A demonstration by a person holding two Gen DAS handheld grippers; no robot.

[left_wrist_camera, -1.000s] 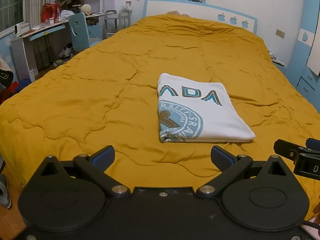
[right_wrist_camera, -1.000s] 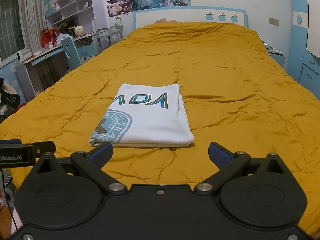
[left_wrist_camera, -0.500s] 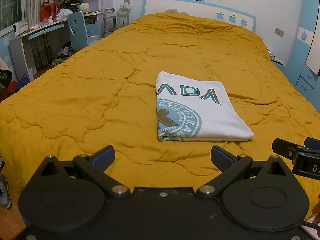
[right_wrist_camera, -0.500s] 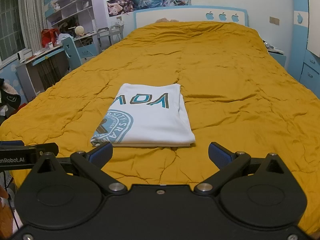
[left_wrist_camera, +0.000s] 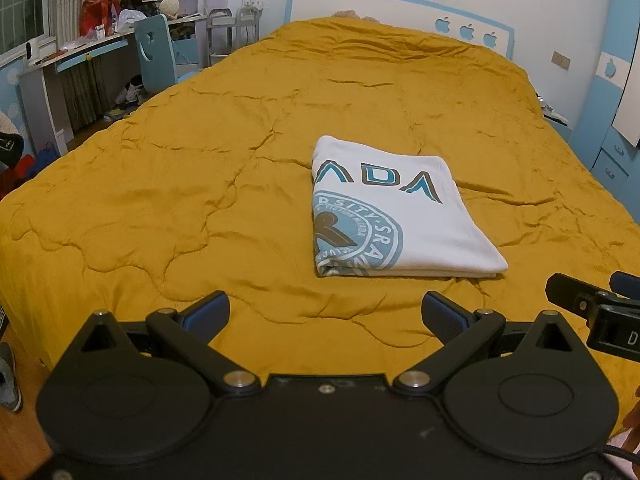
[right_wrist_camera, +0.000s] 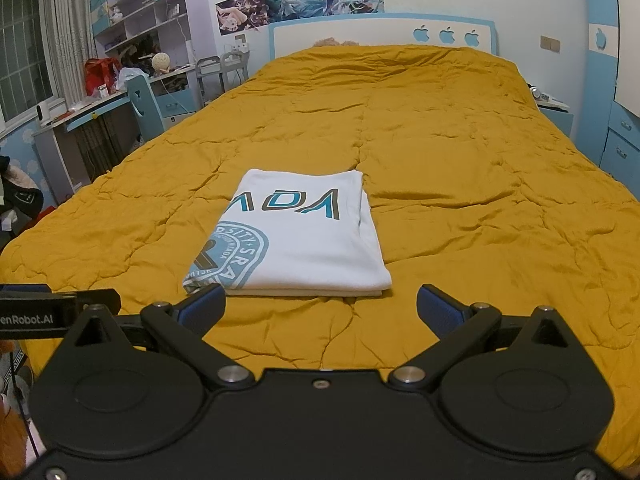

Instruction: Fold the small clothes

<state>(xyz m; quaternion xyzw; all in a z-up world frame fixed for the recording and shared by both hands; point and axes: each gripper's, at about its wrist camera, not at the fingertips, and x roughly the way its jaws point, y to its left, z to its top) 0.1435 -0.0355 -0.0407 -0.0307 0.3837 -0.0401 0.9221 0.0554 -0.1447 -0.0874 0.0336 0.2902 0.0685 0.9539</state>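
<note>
**Shirt folded on bed; both tools clear of it**

Item under inspection: one white shirt (left_wrist_camera: 394, 216) with teal lettering and a round teal print. It lies on the yellow quilt (left_wrist_camera: 168, 184) of the bed, near the foot end and about midway across. It is folded into a compact rectangle, layers stacked, edges fairly even. No sleeve or loose flap shows.

Left hand-held gripper (left_wrist_camera: 326, 314): fingers spread wide, nothing between them, held short of the shirt's near edge and not touching it. Right hand-held gripper (right_wrist_camera: 320, 308): likewise spread and empty. Its left fingertip overlaps the shirt's near corner in its own view, but contact cannot be confirmed.

Progress, as judged: folding of this shirt appears complete. No other garment lies on the quilt, so what remains, if anything, would be tidying or fetching another piece. Neither can be confirmed here.

Differences between views: the left view shows the folded left edge with the round print wrapping around it, and the right tool's tip at the right margin. The right view shows the stacked layers along the near edge and the doubled right side. It also shows the left tool's body at the left margin and more of the headboard (right_wrist_camera: 380, 32).
</note>
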